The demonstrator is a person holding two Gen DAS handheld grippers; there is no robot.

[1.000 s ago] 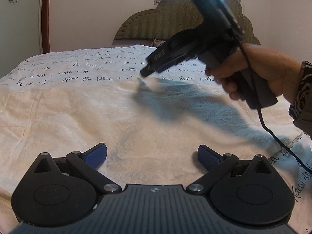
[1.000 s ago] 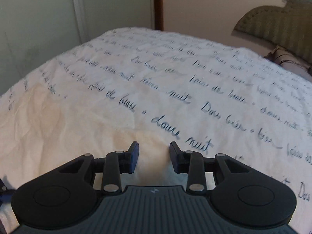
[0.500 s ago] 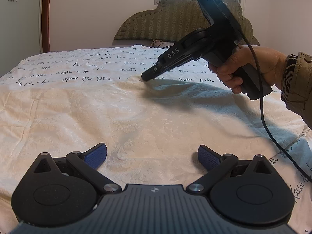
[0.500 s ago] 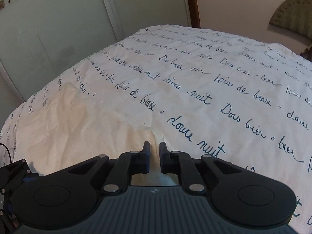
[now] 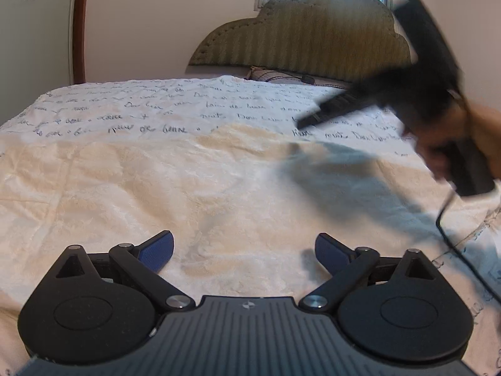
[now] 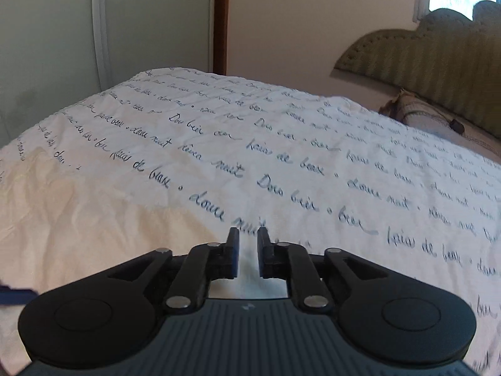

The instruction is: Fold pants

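Observation:
The cream textured pants [image 5: 194,188] lie spread flat across the bed; they also show in the right wrist view [image 6: 78,219] at the left. My left gripper [image 5: 244,250] is open, low over the near part of the pants, holding nothing. My right gripper [image 6: 248,241] has its jaws close together with a narrow gap and nothing visible between them. It hovers above the bed just past the pants' far edge. In the left wrist view the right gripper [image 5: 305,122] is blurred, raised at the right, held by a hand [image 5: 463,144].
The bed has a white cover with blue handwriting [image 6: 313,169]. A green padded headboard [image 5: 300,37] and a pillow [image 6: 426,119] are at the far end. A wardrobe door [image 6: 47,47] stands beside the bed. A black cable [image 5: 460,244] hangs from the right gripper.
The right gripper touched the pants' far edge with its jaws nearly shut, then lifted and swung right, its jaws parted slightly. The left gripper has stayed still and open.

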